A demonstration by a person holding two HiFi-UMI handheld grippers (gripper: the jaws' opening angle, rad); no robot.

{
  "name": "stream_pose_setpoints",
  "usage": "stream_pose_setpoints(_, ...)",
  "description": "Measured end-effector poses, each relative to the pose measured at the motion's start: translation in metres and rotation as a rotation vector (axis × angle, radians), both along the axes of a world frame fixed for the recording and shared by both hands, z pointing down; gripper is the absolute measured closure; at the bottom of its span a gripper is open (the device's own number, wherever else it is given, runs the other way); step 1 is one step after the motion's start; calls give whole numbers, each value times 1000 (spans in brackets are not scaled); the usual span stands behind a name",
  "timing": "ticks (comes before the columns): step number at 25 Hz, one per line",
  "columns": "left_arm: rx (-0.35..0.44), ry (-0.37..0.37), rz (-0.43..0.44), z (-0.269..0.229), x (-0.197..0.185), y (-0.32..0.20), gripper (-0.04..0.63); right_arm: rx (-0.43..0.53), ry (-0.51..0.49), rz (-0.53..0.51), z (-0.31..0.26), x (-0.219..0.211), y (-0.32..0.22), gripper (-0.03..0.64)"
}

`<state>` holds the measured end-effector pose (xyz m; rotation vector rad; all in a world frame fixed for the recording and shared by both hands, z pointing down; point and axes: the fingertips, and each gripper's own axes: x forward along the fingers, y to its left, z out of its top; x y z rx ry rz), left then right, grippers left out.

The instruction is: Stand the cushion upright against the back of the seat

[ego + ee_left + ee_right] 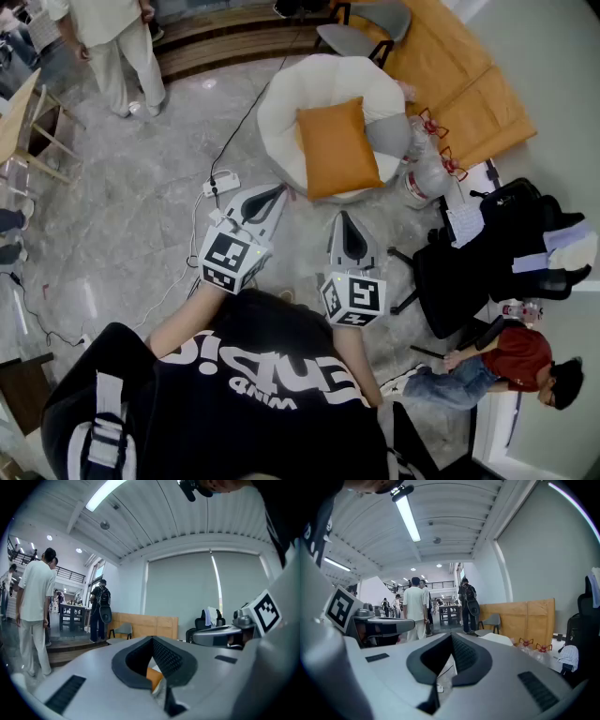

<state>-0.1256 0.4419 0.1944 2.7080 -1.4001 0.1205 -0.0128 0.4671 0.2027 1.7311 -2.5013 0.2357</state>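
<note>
While the square orange fabric cushion [333, 148] rests on the round cream seat [291, 94], left tongs [274, 193] and right tongs [345, 223] are closed, empty.

Head view looks down; level gripper views share wooden panel [150, 626].

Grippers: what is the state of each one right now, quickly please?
Left gripper: closed, holding nothing.
Right gripper: closed, holding nothing.
</note>
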Motion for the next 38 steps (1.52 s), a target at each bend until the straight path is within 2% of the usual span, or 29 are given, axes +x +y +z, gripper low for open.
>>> stream_pose_setpoints(10, 2, 7, 8, 1, -6, -1, 589, 0, 10, 3, 2, -7, -1, 595)
stream_pose_setpoints(15, -10, 10, 22, -4, -12, -2, 589, 34, -16, -13, -6, -19, 4, 595)
stream_pose_setpoints(22, -26, 6, 59, -4, -29, 3, 589, 40, -19, 32, -8, -28, 11, 595)
stream_pose_setpoints(32, -1, 0, 110, 3, -46, -2, 589, 32, -13, 98, 4, -35, 18, 595)
stream_pose_setpoints(38, 7, 4, 128, -2, -40, -12, 589, 37, -17, 134, 5, -24, 10, 595)
